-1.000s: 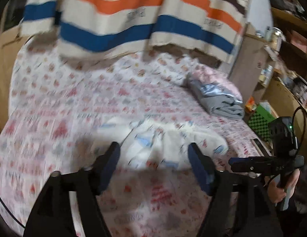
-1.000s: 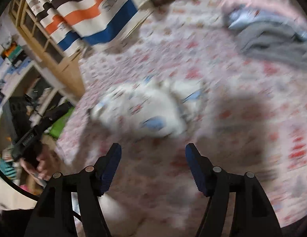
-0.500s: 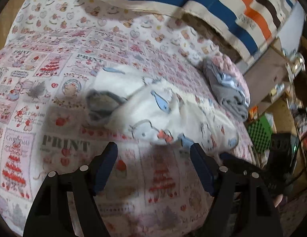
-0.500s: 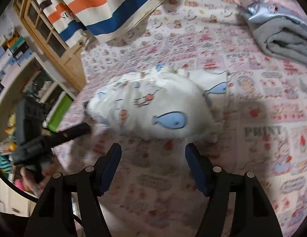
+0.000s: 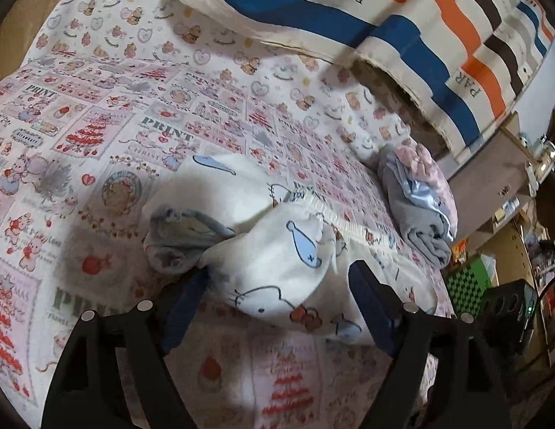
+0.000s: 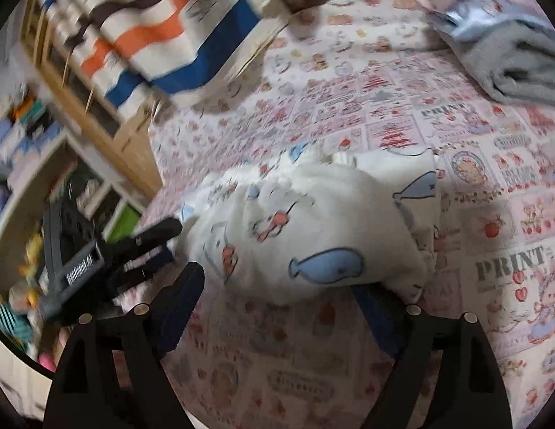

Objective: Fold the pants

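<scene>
The pants (image 5: 277,261) lie in a crumpled heap on the bed (image 5: 98,114), near its front edge, well short of the grey clothes pile (image 5: 420,221). They look light, soft and floppy; I judge the elastic waistband (image 5: 334,214) the surest place to pinch, since loose cloth would slide. My left gripper (image 5: 277,296) has just been opening and straddles the heap's near edge, jaws wide, clamping nothing. My right gripper (image 6: 284,296) has likewise just widened, the heap between its fingers, unpressed.
</scene>
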{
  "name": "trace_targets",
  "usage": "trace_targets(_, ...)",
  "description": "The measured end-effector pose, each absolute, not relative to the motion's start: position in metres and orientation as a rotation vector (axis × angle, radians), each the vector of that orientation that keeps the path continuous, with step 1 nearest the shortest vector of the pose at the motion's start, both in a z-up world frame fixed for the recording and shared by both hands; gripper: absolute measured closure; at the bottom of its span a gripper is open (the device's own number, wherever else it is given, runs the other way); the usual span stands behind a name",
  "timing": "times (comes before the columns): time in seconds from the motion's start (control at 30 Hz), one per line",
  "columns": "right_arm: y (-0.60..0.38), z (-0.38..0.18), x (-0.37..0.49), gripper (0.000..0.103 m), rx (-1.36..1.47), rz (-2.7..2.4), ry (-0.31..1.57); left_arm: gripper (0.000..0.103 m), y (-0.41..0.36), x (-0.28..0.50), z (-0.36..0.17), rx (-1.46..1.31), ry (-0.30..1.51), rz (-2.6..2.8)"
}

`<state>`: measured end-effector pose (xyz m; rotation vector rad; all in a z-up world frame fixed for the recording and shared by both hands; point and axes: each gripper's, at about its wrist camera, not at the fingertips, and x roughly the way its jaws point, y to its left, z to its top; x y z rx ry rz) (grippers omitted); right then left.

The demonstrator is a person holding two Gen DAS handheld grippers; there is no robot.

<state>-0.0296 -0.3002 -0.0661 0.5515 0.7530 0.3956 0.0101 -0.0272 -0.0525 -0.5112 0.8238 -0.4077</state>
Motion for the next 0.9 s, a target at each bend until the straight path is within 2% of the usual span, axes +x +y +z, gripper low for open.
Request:
trace_targets(0.2,-0.313,-0.069,-0.023,0.018,0.734,0.312,0.697,0.023,-0.03,0.017,-0.052,-0.592,0.805,-0.301)
trace_targets(0.3,-0.318,-0.07,-0.027,0.023,0.809,0.215,0.641,0.033,-0.033,0.009,-0.054,-0.597,0.76,-0.215)
trace_targets(0.33,-0.316,-0.071,-0.026,0.025,0.807,0.175,0.635,0.039,-0.036,0.007,-0.054,-0.578,0.748,-0.185)
trace_targets(0.4,-0.31,-0.069,-0.02,0.028,0.756,0.158,0.659,0.065,-0.04,0.004,-0.053,-0.531,0.739,-0.122)
trace_targets(0.43,-0.308,-0.069,-0.02,0.036,0.726,0.152,0.669,0.079,-0.04,0.005,-0.051,-0.516,0.732,-0.12)
trace_targets(0.47,-0.308,-0.068,-0.017,0.051,0.69,0.135,0.683,0.083,-0.04,0.006,-0.051,-0.505,0.729,-0.132)
trace_targets(0.57,-0.318,-0.071,-0.015,0.077,0.687,0.176,0.705,0.088,-0.043,0.007,-0.049,-0.444,0.733,-0.161)
trace_targets(0.63,-0.32,-0.07,-0.018,0.084,0.661,0.201,0.712,0.089,-0.046,0.001,-0.044,-0.394,0.724,-0.18)
trace_targets(0.73,-0.312,-0.062,-0.036,0.088,0.562,0.222,0.708,0.089,-0.05,-0.02,-0.03,-0.311,0.687,-0.21)
trace_targets(0.9,-0.302,-0.057,-0.078,0.089,0.5,0.302,0.707,0.089,-0.045,-0.073,-0.018,-0.203,0.613,-0.232)
